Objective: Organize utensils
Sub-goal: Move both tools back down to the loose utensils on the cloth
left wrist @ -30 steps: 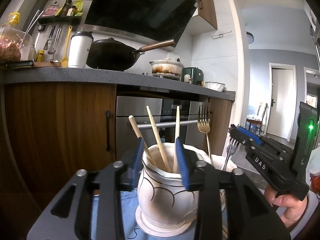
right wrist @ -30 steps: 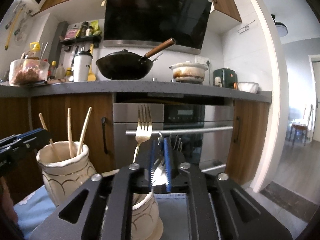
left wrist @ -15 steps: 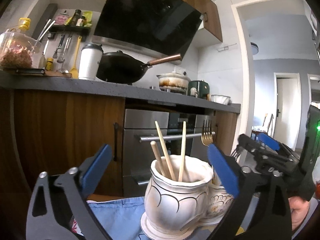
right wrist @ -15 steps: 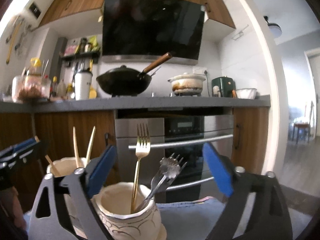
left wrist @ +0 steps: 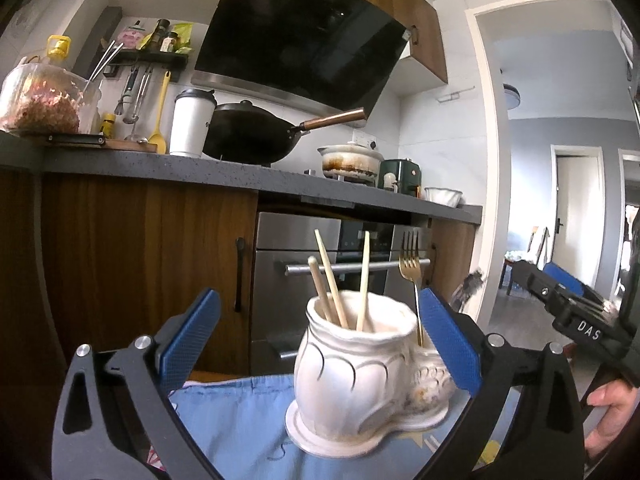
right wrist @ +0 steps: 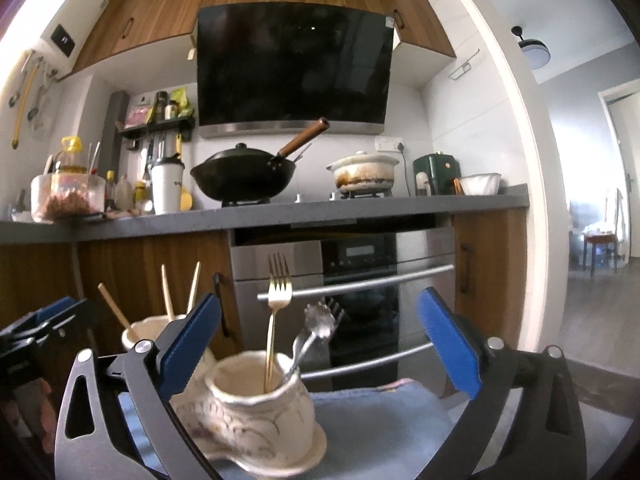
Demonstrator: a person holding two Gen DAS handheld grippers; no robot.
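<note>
A white double ceramic holder (left wrist: 352, 376) stands on a blue cloth (left wrist: 240, 420). Its near cup holds three wooden chopsticks (left wrist: 332, 284). The other cup (right wrist: 260, 404) holds a gold fork (right wrist: 276, 308) and silver forks (right wrist: 316, 332). My left gripper (left wrist: 320, 344) is open and empty, its blue pads wide on either side of the chopstick cup. My right gripper (right wrist: 320, 344) is open and empty, its pads wide around the fork cup. The right gripper also shows at the right edge of the left wrist view (left wrist: 568, 308).
Behind the holder are wooden cabinets (left wrist: 132, 264) and a steel oven with a bar handle (right wrist: 360, 284). The grey counter (right wrist: 280, 212) carries a black wok (right wrist: 244, 176), a white tumbler, a pot and jars. A doorway opens at the right.
Both grippers were shut a second ago, left on a chopstick, right on a silver fork; both opened wide, let go and drew back slightly. The utensils stay in the cups.
</note>
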